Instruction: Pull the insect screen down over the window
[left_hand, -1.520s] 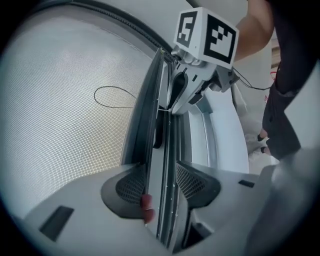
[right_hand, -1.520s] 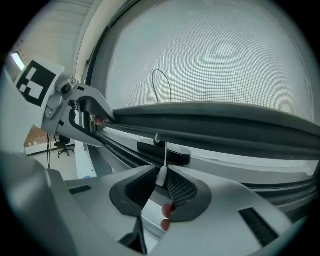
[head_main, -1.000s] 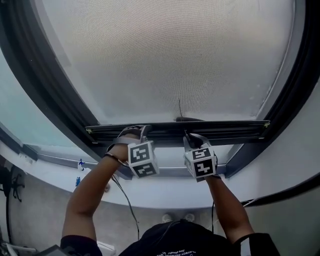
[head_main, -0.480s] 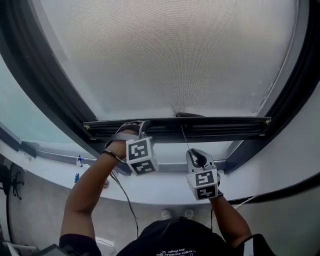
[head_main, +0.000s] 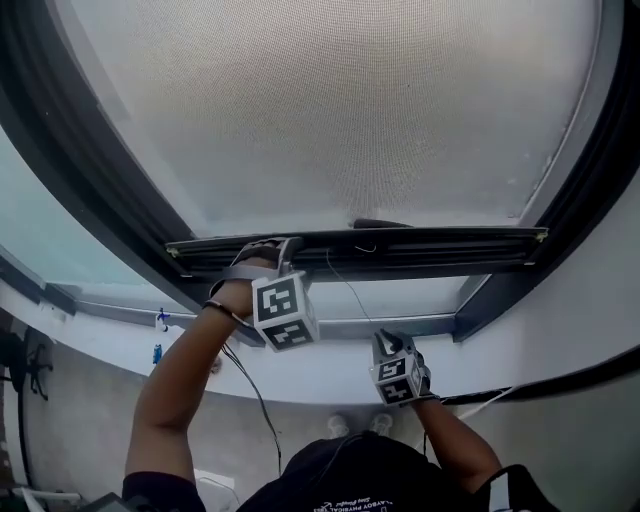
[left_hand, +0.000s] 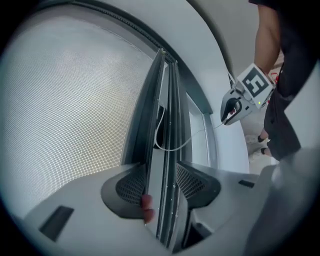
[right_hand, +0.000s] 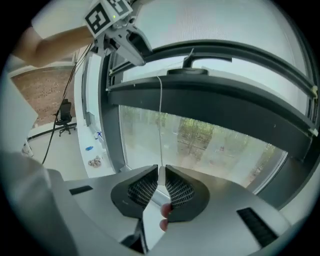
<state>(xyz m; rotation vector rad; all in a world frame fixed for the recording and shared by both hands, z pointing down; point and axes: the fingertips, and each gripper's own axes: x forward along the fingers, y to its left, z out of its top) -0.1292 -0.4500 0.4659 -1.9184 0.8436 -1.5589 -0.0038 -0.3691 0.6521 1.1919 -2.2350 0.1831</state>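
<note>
The left tool (head_main: 268, 262) grips the left end of the bottom bar (head_main: 440, 248). Above that bar the insect screen (head_main: 330, 110) already covers most of the window. Below the bar, the right tool (head_main: 388, 343) pinches the pull cord (head_main: 343, 283). A glass gap above the lower frame (head_main: 400, 326) remains, so the pulling looks unfinished.

Screen (head_main: 340, 110): top cut off, above the bar (head_main: 400, 252).
Cord (right_hand: 160, 125): end hidden in right gripper (right_hand: 160, 176), below the bar.
Small things (head_main: 158, 322): left of the bar, perhaps bottles.

Both clamped, left gripper (head_main: 265, 258) above right gripper (head_main: 388, 345)
</note>
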